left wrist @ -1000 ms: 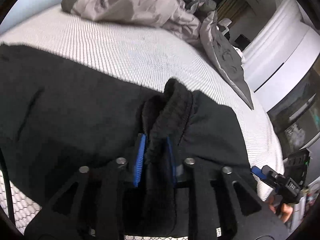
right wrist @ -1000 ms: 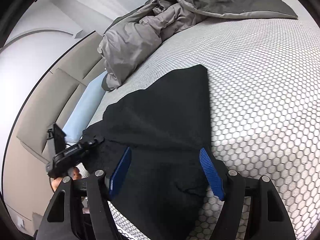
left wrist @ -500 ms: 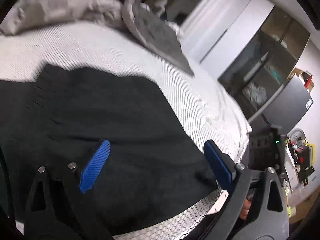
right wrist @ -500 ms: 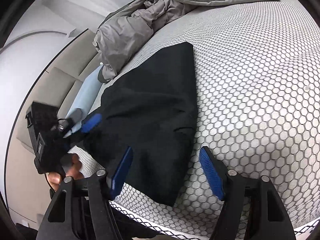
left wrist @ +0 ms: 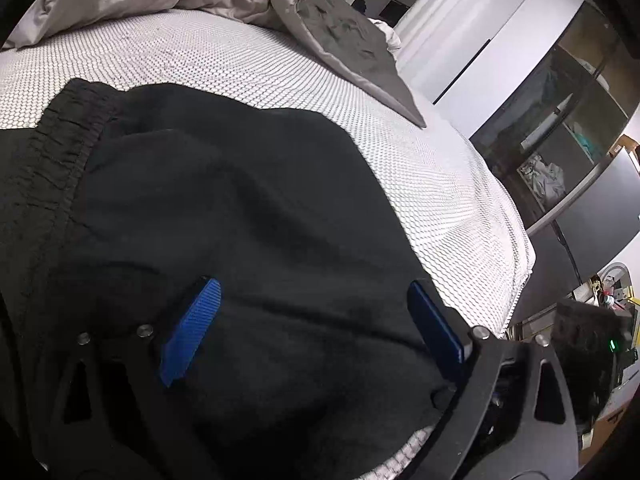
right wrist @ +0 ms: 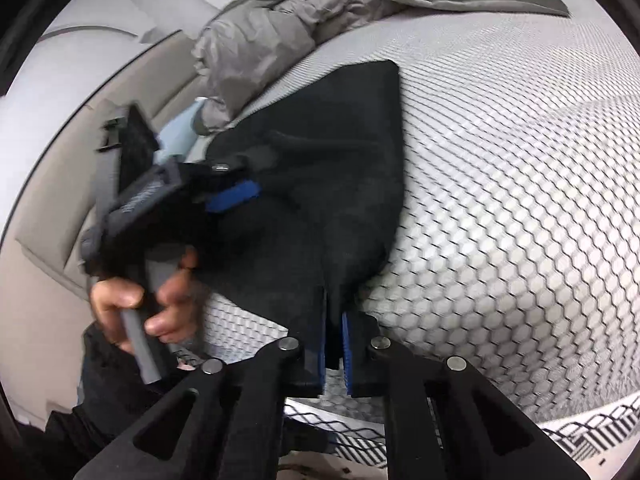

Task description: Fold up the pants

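You are holding the left gripper (left wrist: 312, 320) over the black pants (left wrist: 240, 220), its blue pads (left wrist: 190, 330) standing wide apart with nothing pinched between them; the dark cloth is lying flat below the gap, spread across the mattress (left wrist: 440, 168) with its honeycomb-patterned cover. The gathered waistband (left wrist: 48, 160) is showing at the left side of that view, and the pants are reaching down to the near edge of the bed. Beyond them a rumpled grey duvet (left wrist: 328, 28) is lying bunched at the far end of the mattress, and a dark glass-fronted cabinet (left wrist: 560, 128) is standing off to the right. Your right gripper (right wrist: 334, 344) is closing on the near corner of the pants (right wrist: 340, 180), and its blue pads are sitting almost together with a thin fold of black fabric caught between them, right at the mattress edge. From that wrist view the pants are tapering away toward the duvet (right wrist: 260, 48), lying flat on the mattress (right wrist: 520, 200). To the left in the same view your left hand (right wrist: 140, 304) is wrapping around the grey handle of the other gripper, which is blurred, one blue pad (right wrist: 234, 196) showing against the cloth. A pale blue pillow (right wrist: 180, 136) is peeking out behind it, beside a beige headboard (right wrist: 72, 152).
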Demonstrator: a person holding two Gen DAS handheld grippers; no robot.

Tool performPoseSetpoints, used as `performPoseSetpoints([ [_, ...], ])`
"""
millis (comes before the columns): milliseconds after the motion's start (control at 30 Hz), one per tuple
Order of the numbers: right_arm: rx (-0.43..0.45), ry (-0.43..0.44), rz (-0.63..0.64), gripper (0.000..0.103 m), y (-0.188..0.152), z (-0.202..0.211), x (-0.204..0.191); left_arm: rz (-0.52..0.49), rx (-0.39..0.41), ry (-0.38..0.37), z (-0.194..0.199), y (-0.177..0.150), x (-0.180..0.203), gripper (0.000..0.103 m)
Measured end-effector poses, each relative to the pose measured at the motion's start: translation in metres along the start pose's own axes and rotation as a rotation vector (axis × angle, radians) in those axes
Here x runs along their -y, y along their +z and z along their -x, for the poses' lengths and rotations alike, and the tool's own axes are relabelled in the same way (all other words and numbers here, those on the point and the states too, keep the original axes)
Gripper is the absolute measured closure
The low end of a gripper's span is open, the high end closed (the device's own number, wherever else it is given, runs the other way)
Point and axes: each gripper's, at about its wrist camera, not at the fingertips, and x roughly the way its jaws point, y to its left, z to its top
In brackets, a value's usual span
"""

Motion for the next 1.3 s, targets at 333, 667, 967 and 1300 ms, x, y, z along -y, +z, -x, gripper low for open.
performPoseSetpoints([
  [333, 0.07, 0.007, -0.068, 0.054, 0.058, 0.013, 0.032, -0.234, -0.045, -0.036, -0.008, -0.044, 0.062, 0.008],
  [667, -0.015, -0.023, -0.02, 0.073, 0.145, -0.075, 0.031, -0.409, -0.112, 0.044, -0.03, -0.067, 0.072, 0.005],
  [967, -0.028, -0.099, 0.016, 0.074, 0.223, -0.126, 0.04, -0.454, -0.115, 0.059, -0.034, -0.079, 0.074, 0.002],
  [1300, 0.034, -0.095, 0.057, 0.026, 0.221, -0.098, 0.031, -0.322, -0.028, -0.036, 0.017, -0.05, 0.042, 0.002],
])
